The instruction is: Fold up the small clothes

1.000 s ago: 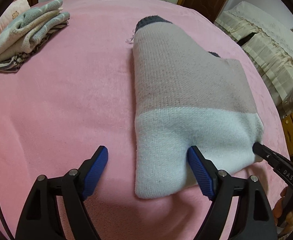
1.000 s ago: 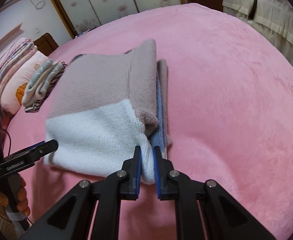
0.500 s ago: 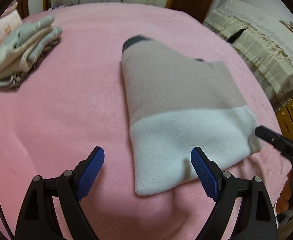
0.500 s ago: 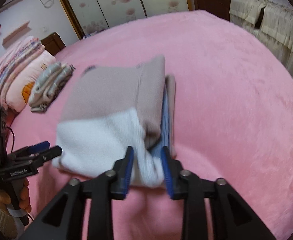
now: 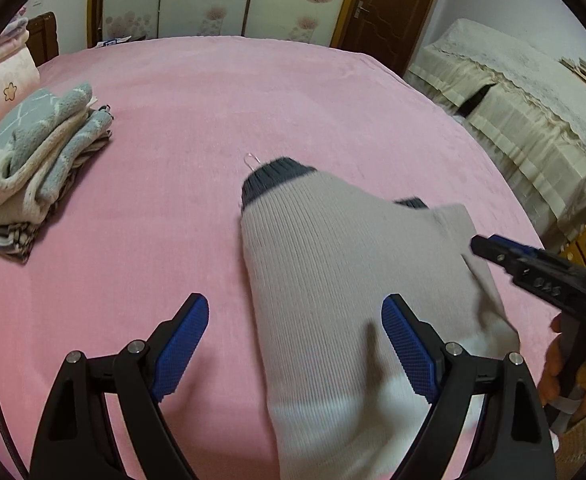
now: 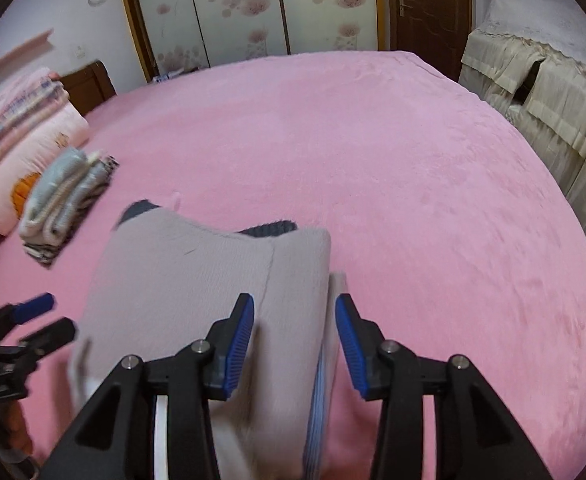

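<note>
A small folded knit sweater, beige with a white hem and dark grey cuffs, lies on the pink bed. My left gripper is open, its jaws wide, straddling the sweater's left edge just above the white hem. My right gripper is open over the sweater's right folded edge, where a blue layer shows underneath. The right gripper also shows in the left wrist view, and the left gripper in the right wrist view.
A stack of folded clothes lies at the bed's left, also in the right wrist view. Pillows sit further left. A cloth-covered piece of furniture stands past the bed's right edge. Wardrobe doors stand behind.
My right gripper has opened and let go of the sweater's hem corner. Both grippers have moved forward over the sweater, so the white hem now lies close under them.
</note>
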